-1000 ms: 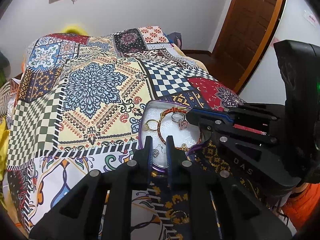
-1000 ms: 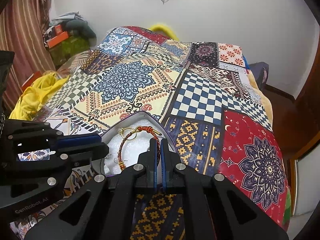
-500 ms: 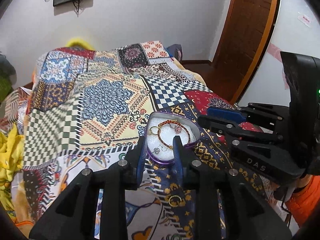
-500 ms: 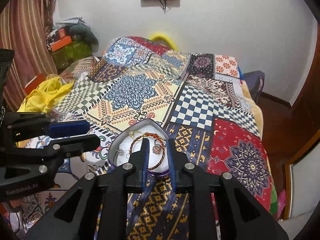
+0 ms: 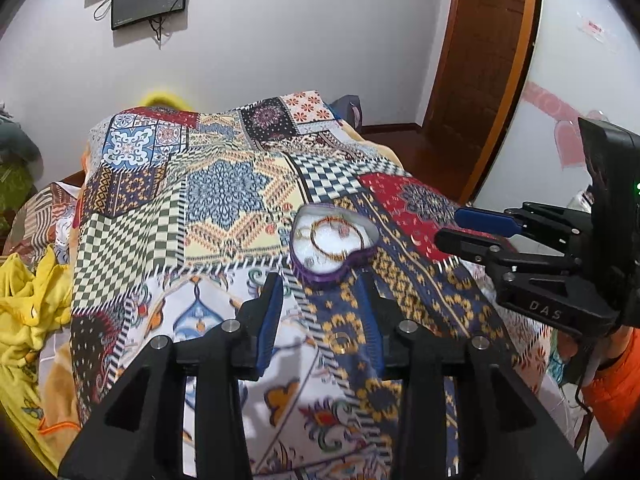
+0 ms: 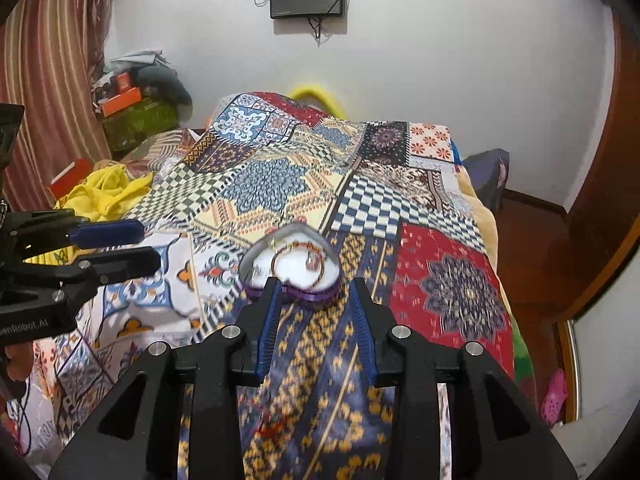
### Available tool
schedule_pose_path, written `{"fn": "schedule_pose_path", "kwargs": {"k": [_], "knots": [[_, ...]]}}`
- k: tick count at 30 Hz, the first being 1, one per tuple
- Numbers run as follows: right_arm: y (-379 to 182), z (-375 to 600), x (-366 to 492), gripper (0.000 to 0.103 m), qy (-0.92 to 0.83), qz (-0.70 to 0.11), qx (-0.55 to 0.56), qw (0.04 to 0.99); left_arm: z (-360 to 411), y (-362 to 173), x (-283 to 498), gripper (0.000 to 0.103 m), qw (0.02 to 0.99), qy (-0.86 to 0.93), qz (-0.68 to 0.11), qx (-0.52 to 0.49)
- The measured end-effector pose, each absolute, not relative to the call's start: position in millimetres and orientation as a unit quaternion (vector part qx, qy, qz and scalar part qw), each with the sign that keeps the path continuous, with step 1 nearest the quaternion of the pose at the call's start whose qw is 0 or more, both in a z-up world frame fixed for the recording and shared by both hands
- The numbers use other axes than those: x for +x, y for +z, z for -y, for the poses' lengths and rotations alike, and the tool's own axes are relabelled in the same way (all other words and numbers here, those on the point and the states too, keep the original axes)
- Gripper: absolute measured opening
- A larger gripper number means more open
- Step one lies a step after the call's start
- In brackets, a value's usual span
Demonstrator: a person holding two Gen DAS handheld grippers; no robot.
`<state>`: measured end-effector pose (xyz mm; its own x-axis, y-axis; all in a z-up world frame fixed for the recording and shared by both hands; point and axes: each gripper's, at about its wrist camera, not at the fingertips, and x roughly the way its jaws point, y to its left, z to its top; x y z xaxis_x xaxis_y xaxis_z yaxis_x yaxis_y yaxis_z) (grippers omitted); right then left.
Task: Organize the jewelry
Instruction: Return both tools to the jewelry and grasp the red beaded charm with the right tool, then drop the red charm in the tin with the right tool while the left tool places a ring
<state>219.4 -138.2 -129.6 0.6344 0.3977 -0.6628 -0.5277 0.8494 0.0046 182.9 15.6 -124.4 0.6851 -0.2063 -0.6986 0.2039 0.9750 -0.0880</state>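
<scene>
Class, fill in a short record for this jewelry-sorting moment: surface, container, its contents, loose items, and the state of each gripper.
surface: patchwork bedspread
container: heart-shaped box with purple rim, resting open on the bedspread
contents: red-and-gold bracelet on white padding; smaller pieces too blurred to name
loose item: gold ring on the bedspread, outside the box
left gripper: open, holding nothing, short of the box
right gripper: open, holding nothing, fingers just before the box

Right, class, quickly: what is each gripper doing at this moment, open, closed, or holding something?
Left gripper: open, holding nothing.
Right gripper: open, holding nothing.
</scene>
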Motion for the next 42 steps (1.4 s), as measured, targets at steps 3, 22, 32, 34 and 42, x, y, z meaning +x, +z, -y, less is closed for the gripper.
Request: {"fn": "schedule_pose_path", "kwargs": {"k": [3, 22, 32, 34, 42], "knots": [[-137, 142, 208, 0.031, 0.256, -0.350, -0.093, 0.897, -12, -132, 173, 0.037, 0.914, -0.116, -0.390, 0.002], [-211, 136, 181, 0.031, 0.277, -0.432, -0.071, 0.855, -2, -184, 144, 0.037, 0.886, -0.122, -0.448, -0.004], [-212, 136, 175, 0.008, 0.296, -0.416, -0.076, 0.857, 10, -184, 154, 0.037, 0.884, -0.132, -0.448, -0.004], [-211, 139, 176, 0.008, 0.300, -0.415, -0.068, 0.856, 16, -184, 158, 0.037, 0.883, -0.138, -0.448, -0.003], [-195, 171, 179, 0.008, 0.287, -0.398, -0.028, 0.871, 44, -187, 175, 0.037, 0.877, -0.165, -0.452, 0.001]]}}
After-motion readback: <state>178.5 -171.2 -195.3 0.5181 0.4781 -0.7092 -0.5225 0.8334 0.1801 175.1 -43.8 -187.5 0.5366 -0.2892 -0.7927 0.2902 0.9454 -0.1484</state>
